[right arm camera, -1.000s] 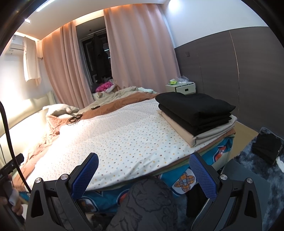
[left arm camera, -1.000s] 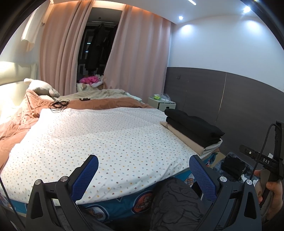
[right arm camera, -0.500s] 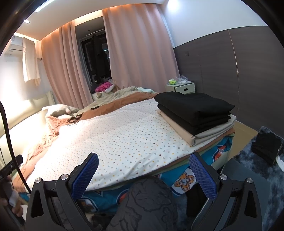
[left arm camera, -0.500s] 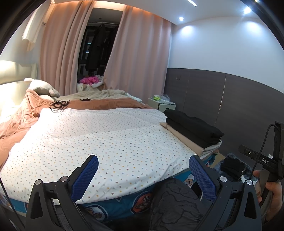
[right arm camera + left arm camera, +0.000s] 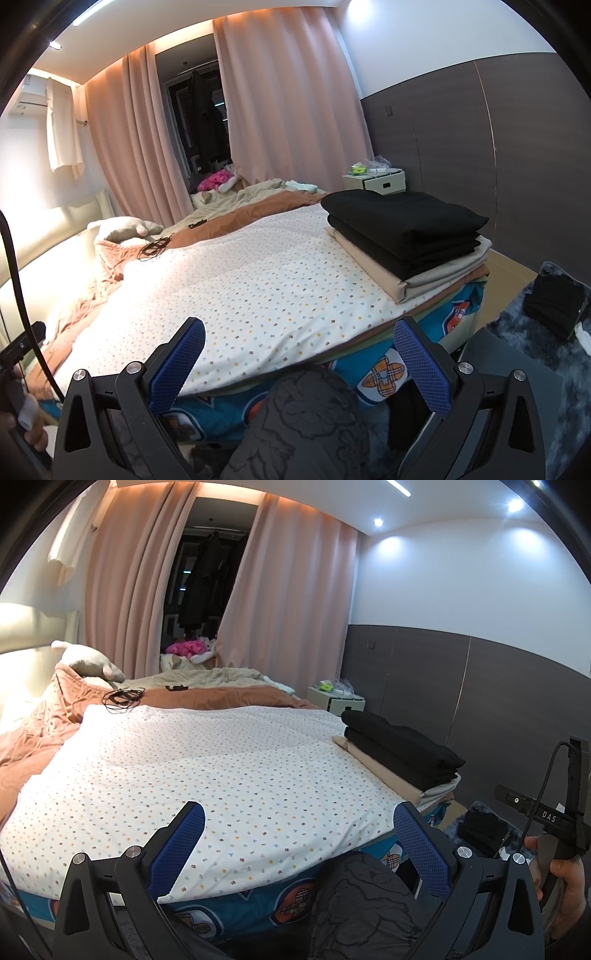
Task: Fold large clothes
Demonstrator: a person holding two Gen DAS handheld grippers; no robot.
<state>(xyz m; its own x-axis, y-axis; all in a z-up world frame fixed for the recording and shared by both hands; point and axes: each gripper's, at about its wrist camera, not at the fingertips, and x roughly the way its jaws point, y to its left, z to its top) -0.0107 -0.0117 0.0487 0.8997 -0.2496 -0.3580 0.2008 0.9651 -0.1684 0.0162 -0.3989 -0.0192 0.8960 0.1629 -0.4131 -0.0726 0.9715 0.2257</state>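
A stack of folded clothes, black pieces (image 5: 402,225) on top of beige ones (image 5: 373,266), lies on the bed's right edge; it also shows in the left wrist view (image 5: 402,753). The bed is covered by a white dotted sheet (image 5: 207,768) (image 5: 258,280). My left gripper (image 5: 299,842) is open and empty, held in front of the bed's near edge. My right gripper (image 5: 299,362) is open and empty, also in front of the near edge, left of the stack. A dark patterned knee (image 5: 306,424) sits below between the fingers.
A brown duvet (image 5: 44,723), a pillow (image 5: 92,661) and a coil of black cable (image 5: 123,698) lie at the bed's far side. A white nightstand (image 5: 376,182) stands by the dark wall. A dark garment (image 5: 554,306) lies on the grey rug at right.
Both grippers have stayed open and empty. The views shift only slightly; nothing on the bed has moved.
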